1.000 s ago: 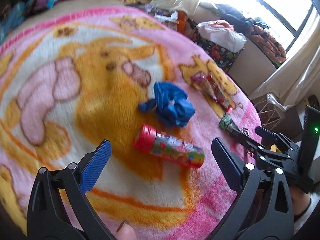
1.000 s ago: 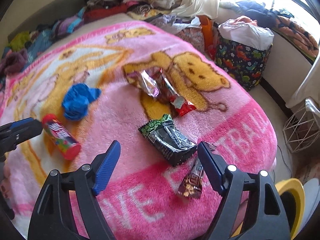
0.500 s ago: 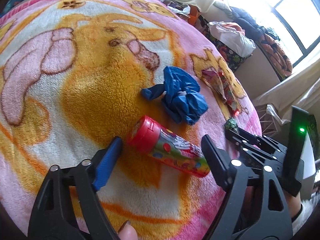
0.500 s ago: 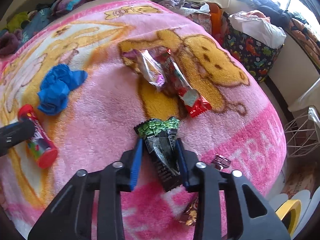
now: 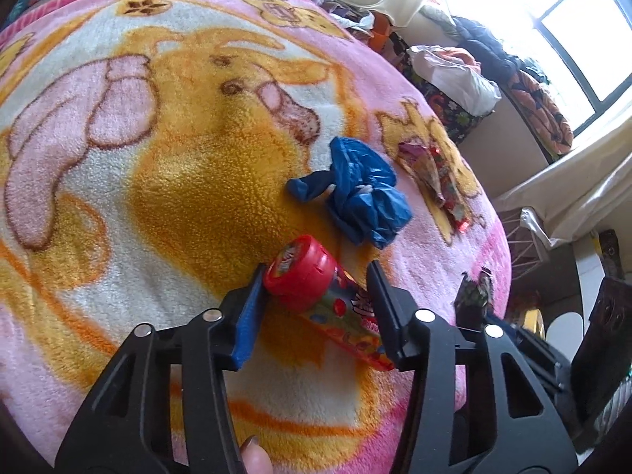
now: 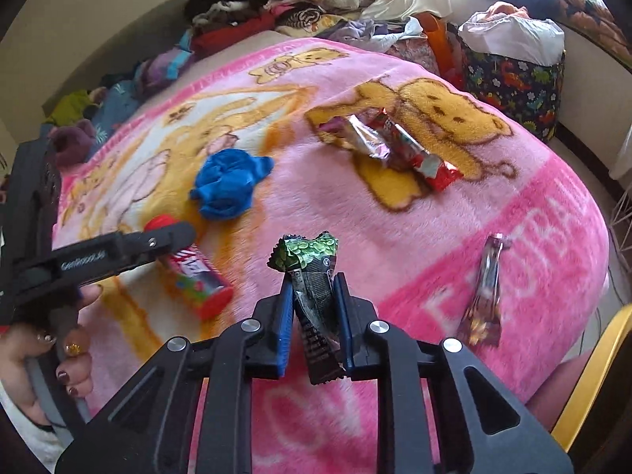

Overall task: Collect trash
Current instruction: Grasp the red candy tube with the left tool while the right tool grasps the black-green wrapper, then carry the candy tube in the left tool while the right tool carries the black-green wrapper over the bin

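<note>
Grips, both just closed: right gripper (image 6: 314,318) pinches black-green wrapper (image 6: 316,296) by its crumpled middle, so it may slide out on lifting. Left gripper (image 5: 316,308) clamps candy tube (image 5: 328,304) slantwise on pink blanket (image 5: 118,237); round tube may pivot free. Beyond, loose: blue glove (image 5: 359,193), foil wrappers (image 6: 391,150).

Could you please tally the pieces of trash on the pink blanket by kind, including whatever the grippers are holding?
Candy tube: 1
Crumpled blue glove: 1
Snack wrappers: 4, namely green-black, silver, red, brown
Total: 6
</note>
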